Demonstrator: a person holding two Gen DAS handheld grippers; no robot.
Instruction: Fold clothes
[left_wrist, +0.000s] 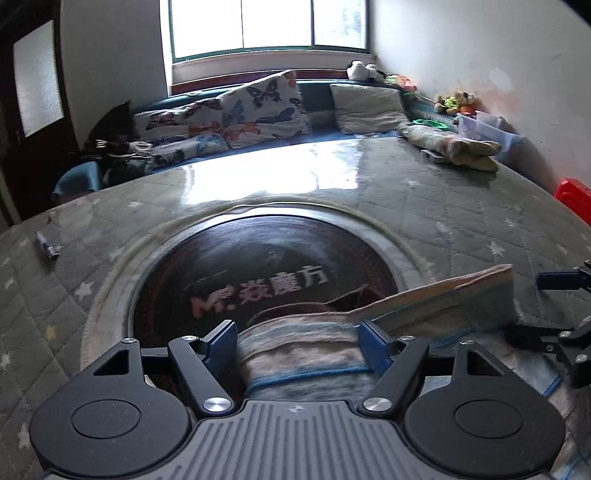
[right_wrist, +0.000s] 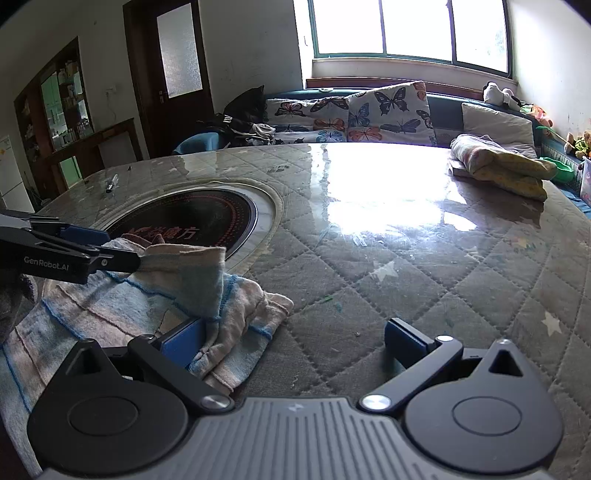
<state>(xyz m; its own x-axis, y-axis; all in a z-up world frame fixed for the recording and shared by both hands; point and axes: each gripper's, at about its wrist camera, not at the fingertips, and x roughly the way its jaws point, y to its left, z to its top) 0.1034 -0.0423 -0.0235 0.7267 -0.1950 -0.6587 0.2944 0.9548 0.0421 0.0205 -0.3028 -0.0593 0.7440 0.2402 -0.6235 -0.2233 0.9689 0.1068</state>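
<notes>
A striped blue, pink and white cloth (right_wrist: 110, 306) lies rumpled at the near left of the table. My left gripper (left_wrist: 297, 341) has its blue pads pressed on a thick bunch of this cloth (left_wrist: 299, 354). From the right wrist view, the left gripper (right_wrist: 122, 246) holds one edge raised, and a flap (right_wrist: 192, 277) hangs from it. A stiff fold (left_wrist: 443, 299) stands up to its right. My right gripper (right_wrist: 293, 345) is open low over the table. Its left pad (right_wrist: 181, 347) is against the cloth's corner and its right pad is over bare cover. That right gripper (left_wrist: 543, 306) also shows at the left wrist view's right edge.
The table (right_wrist: 388, 280) has a grey quilted cover under glossy film, with a round black cooktop (left_wrist: 280, 258) set into it. Folded clothes (right_wrist: 502, 162) are stacked at the far right. A small pen-like item (left_wrist: 46, 247) lies at the left. A sofa with butterfly cushions (left_wrist: 258, 107) is behind.
</notes>
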